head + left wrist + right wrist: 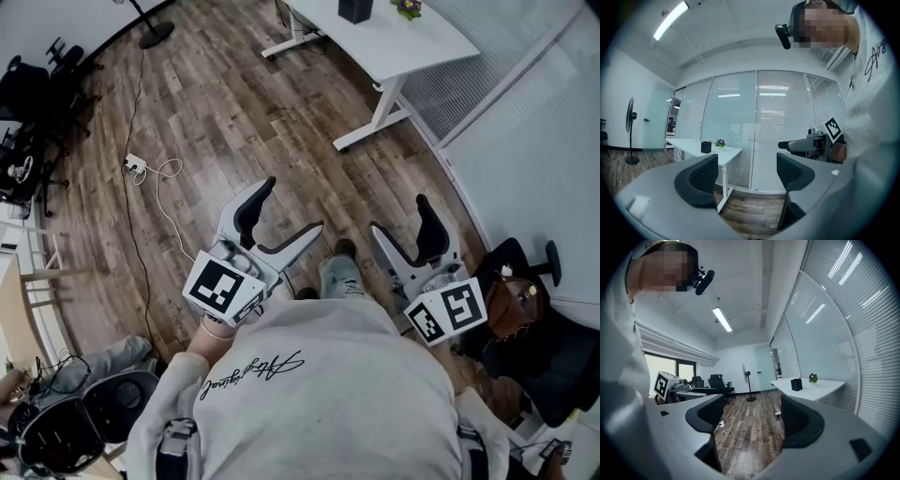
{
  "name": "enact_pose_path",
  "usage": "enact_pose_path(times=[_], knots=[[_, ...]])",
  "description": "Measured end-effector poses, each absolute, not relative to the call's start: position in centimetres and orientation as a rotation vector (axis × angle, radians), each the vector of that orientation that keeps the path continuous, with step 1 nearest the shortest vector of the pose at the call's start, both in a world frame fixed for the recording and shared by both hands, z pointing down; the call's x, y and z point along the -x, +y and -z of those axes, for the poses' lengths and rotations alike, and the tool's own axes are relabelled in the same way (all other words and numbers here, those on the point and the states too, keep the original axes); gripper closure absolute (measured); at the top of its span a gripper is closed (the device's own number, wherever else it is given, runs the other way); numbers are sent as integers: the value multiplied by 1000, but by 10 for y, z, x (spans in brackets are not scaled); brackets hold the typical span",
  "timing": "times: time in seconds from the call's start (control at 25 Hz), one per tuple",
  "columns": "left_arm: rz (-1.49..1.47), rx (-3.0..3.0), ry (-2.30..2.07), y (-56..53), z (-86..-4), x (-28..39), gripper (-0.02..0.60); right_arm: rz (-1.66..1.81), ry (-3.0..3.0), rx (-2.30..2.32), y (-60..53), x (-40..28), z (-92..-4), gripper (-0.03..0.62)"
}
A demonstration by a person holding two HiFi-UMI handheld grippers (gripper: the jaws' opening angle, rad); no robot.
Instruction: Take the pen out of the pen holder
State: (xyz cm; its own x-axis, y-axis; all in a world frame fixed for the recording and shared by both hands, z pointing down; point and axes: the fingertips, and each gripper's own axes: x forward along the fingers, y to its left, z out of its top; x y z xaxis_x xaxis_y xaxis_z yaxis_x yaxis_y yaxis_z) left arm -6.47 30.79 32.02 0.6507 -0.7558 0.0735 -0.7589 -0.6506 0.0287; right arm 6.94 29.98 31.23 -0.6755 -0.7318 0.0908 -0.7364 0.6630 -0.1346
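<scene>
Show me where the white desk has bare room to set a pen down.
The white desk is bare from the pen holder and small plant out to its near end. Only the strip where those two stand is taken.

The black square pen holder (355,9) on the white desk (394,42) is running off the head view's top edge, its opening out of frame. The small potted plant (407,7) beside it is being cropped likewise. In both gripper views the holder is showing too small to tell its contents.
</scene>
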Motion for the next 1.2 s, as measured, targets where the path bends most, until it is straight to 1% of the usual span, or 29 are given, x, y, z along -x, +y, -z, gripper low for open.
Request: enact_pose_path(times=[0.64,0.96,1.2], knots=[[-56,-2790,-1329,192,-306,34,207,-244,-2863,-1196,177,-94,-299,230],[-48,-2776,-1381,154,-302,21,207,-221,-2888,-1147,136,-107,-294,230],[-22,-2787,-1397,131,-300,-1,207,-199,-2894,-1142,113,-130,-293,230]])
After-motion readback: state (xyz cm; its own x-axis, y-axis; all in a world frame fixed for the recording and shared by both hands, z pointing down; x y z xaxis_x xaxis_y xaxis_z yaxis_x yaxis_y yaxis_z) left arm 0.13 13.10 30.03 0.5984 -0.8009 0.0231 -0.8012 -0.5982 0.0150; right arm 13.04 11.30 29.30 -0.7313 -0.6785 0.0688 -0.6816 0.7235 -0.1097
